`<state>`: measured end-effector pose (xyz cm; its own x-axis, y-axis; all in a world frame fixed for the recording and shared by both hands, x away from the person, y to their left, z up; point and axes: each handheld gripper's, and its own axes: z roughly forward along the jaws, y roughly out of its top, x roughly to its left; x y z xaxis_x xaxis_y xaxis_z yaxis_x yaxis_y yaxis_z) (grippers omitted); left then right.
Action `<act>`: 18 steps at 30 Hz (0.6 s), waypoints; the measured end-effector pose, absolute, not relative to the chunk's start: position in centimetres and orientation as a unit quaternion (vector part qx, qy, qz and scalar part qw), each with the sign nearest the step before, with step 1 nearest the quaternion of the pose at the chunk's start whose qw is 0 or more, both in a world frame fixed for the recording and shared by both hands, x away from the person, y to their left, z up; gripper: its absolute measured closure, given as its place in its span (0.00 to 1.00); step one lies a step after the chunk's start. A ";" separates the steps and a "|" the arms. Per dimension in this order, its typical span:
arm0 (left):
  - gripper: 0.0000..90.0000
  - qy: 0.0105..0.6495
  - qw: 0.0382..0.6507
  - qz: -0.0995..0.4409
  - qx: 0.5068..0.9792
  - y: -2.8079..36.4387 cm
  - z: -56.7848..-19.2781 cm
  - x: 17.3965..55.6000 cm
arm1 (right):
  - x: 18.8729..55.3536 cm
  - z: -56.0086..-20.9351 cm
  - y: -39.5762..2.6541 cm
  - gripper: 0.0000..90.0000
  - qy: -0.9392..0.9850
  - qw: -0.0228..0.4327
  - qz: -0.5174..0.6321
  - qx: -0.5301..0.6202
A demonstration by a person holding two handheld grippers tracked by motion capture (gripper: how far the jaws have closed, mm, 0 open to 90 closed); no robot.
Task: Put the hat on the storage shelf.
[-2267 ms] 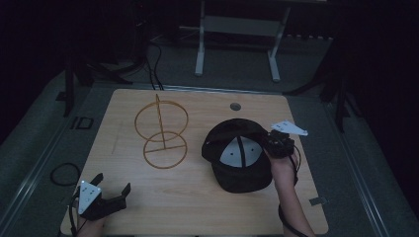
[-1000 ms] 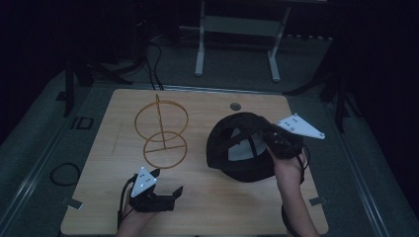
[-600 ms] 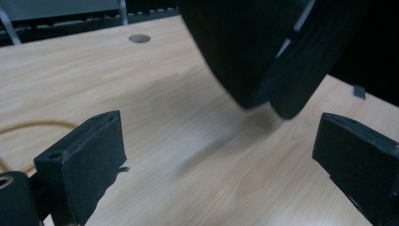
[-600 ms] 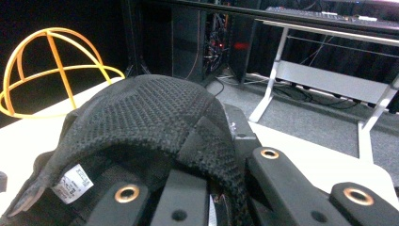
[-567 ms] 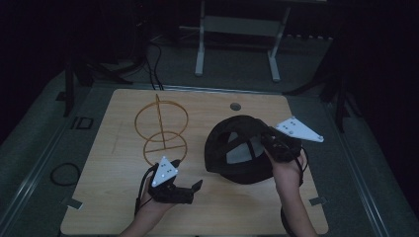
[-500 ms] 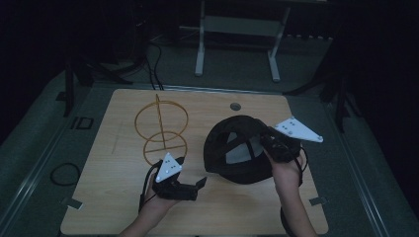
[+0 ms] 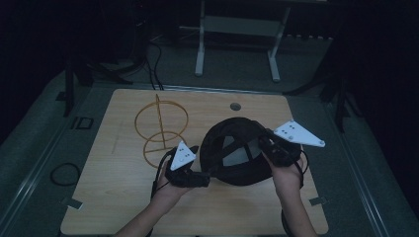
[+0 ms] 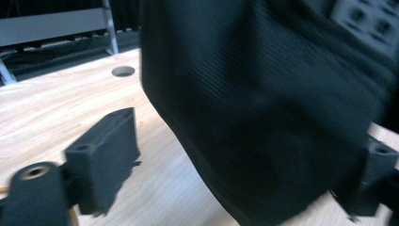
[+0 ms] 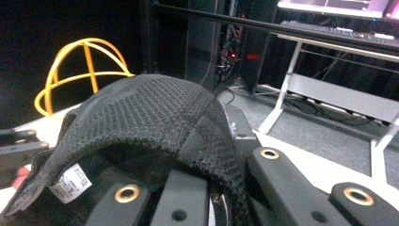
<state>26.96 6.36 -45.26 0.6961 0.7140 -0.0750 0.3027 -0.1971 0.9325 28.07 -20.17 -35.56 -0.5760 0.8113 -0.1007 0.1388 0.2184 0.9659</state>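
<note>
Dark room, pale wooden table (image 7: 123,207) — at centre right the black mesh cap (image 7: 236,154) is clamped at its rim by the right gripper (image 7: 271,146), while the left gripper (image 7: 193,174), jaws spread wide, straddles its near edge — closing looks next, perhaps toward the yellow wire stand (image 7: 162,129) at upper left.

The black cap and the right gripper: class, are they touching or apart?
Touching. In the right gripper view, the right gripper has its jaws closed on the rim of the black cap, with the mesh fabric pinched between them.
</note>
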 end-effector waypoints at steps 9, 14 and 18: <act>0.48 0.341 0.545 0.187 0.742 6.3 -44.6 27.4 | 27.2 -35.3 -20.2 0.98 0.713 0.307 0.544 0.318; 0.69 0.353 0.537 0.190 0.742 6.0 -44.5 27.7 | 27.2 -35.7 -20.0 0.98 0.718 0.307 0.539 0.317; 0.94 0.359 0.532 0.197 0.741 5.8 -44.5 27.8 | 27.1 -36.1 -19.9 0.98 0.722 0.305 0.535 0.315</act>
<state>27.83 5.83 -44.48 0.6643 0.7419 -0.0909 0.3239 -0.1762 0.9295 27.08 -19.95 -36.07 -0.6152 0.7817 -0.1021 0.1290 0.2276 0.9652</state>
